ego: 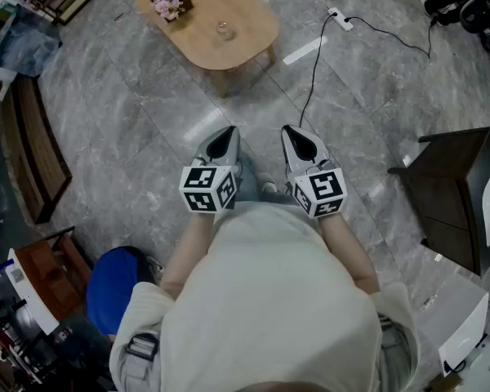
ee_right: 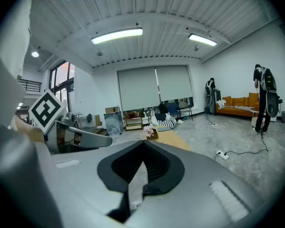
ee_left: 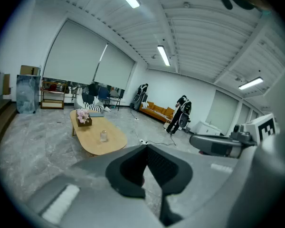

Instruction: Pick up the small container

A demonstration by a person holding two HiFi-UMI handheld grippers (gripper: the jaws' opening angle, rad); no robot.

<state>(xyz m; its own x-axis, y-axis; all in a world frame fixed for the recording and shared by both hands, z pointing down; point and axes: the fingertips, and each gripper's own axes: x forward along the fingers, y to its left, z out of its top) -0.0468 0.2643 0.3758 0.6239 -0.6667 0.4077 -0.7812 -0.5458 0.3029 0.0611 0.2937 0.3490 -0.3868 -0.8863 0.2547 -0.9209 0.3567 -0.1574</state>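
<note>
The small container (ego: 224, 29) is a clear glass jar standing on a low oval wooden table (ego: 245, 15) some way ahead of me; the jar (ee_left: 103, 136) also shows in the left gripper view. A box of pink flowers (ego: 168, 2) sits at the table's far end. My left gripper (ego: 222, 135) and right gripper (ego: 299, 134) are held side by side close to my body, over the grey floor and well short of the table. Both have their jaws shut with nothing between them. In the right gripper view only the flowers (ee_right: 148, 132) and a strip of table (ee_right: 179, 142) show above the jaws.
A white power strip (ego: 340, 19) with a black cable runs across the floor to the right of the table. A dark cabinet (ego: 457, 194) stands at the right, a wooden bench (ego: 33, 153) at the left, a blue object (ego: 114, 288) behind me. A person (ee_left: 180, 114) stands far off.
</note>
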